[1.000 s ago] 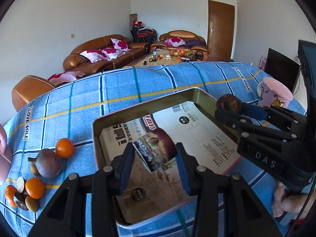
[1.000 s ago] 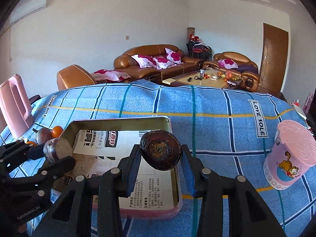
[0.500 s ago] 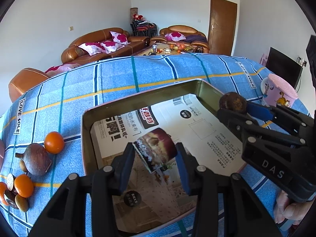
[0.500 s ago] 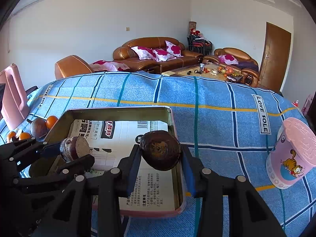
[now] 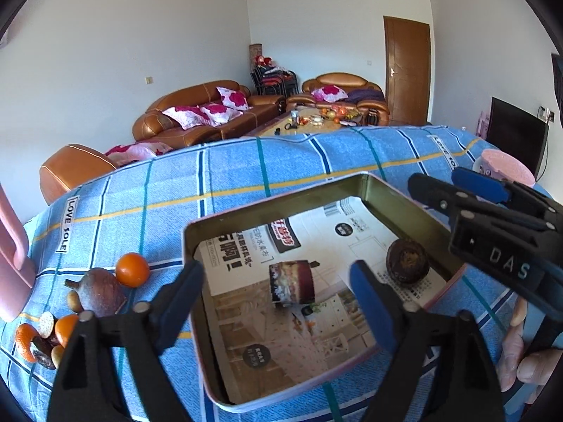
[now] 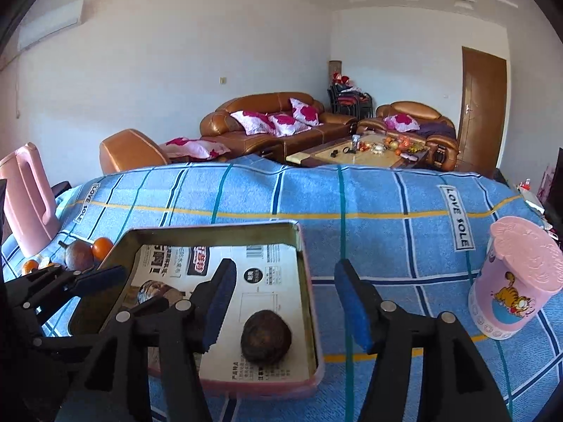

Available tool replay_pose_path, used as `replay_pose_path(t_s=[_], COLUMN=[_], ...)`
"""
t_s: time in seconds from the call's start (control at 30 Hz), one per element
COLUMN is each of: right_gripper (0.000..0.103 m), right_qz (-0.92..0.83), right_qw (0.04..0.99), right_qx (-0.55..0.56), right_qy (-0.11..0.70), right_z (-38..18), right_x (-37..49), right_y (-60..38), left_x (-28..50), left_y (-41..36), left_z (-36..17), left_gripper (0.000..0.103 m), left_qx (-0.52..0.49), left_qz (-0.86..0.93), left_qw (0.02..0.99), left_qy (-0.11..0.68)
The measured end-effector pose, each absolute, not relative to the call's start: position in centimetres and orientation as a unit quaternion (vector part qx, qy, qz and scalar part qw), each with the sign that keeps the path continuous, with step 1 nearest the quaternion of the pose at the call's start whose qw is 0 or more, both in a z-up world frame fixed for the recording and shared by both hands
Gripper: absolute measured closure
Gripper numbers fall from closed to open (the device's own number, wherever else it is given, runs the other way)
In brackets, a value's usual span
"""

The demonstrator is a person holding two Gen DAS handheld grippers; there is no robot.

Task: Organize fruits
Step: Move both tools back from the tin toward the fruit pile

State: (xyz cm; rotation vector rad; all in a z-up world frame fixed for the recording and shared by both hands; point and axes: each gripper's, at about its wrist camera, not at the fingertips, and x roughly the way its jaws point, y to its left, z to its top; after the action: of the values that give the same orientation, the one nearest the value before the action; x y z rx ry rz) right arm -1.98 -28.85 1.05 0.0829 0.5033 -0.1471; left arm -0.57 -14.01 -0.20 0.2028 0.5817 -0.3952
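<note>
Much of the cut fruit (image 6: 149,292) was hidden in the right wrist view behind the left hand-held gripper (image 6: 105,281), so only a pale mottled patch showed; from the left wrist view it (image 5: 291,283) lay in full sight on the printed paper (image 5: 316,246) lining the tin tray (image 5: 246,218), just ahead of and between the fingers of the left hand-held gripper (image 5: 278,299), whose blue pads stood wide apart and empty. The right hand-held gripper (image 6: 285,302) also stood wide, with the dark round fruit (image 6: 266,336) resting on the paper below and slightly left of its gap, near the tray's right wall (image 6: 306,281). Half a second before, each gripper had been clamped on its fruit above the tray; by now both had let go and both fruits sat inside it. To the left of the left gripper, on the blue checked cloth (image 5: 228,176) of the surface, an orange (image 5: 132,269) touched a brownish stemmed fruit (image 5: 100,292), and a cluster of small pieces (image 5: 42,341) was cut off near the frame edge, too crowded to sort out. A pink cup (image 6: 513,277) stood well to the right of the right gripper.
</note>
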Motion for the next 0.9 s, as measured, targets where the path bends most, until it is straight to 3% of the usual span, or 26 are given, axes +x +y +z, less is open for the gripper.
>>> replay_pose_path(t_s=[0.1,0.43,0.5,0.9], right_gripper=[0.033,0.031,0.019,0.019], right_qz=[-0.091,-0.118,-0.127,-0.141], right_qw=[0.969,0.983,0.985,0.978], right_qx=[0.061,0.03,0.013,0.018], right_qy=[0.222,0.135,0.117,0.15], right_z=[1.4,2.6,2.8,2.4], right_x=[-2.5,-4.7,-5.2,-5.5], right_y=[-30.0,-29.2,-28.6,-26.7], left_x=[-1.1,-1.3,-1.5,-1.6], left_y=[-13.3,-10.8,-10.3,-6.8], left_z=[0.4,0.5,0.5,0.2], left_gripper=[0.0,0.0,0.0,0.0], left_qx=[0.098,0.098,0.098,0.091], left_qz=[-0.175,-0.132,-0.127,-0.118], left_qw=[0.945,0.954,0.955,0.953], left_qy=[0.258,0.25,0.249,0.265])
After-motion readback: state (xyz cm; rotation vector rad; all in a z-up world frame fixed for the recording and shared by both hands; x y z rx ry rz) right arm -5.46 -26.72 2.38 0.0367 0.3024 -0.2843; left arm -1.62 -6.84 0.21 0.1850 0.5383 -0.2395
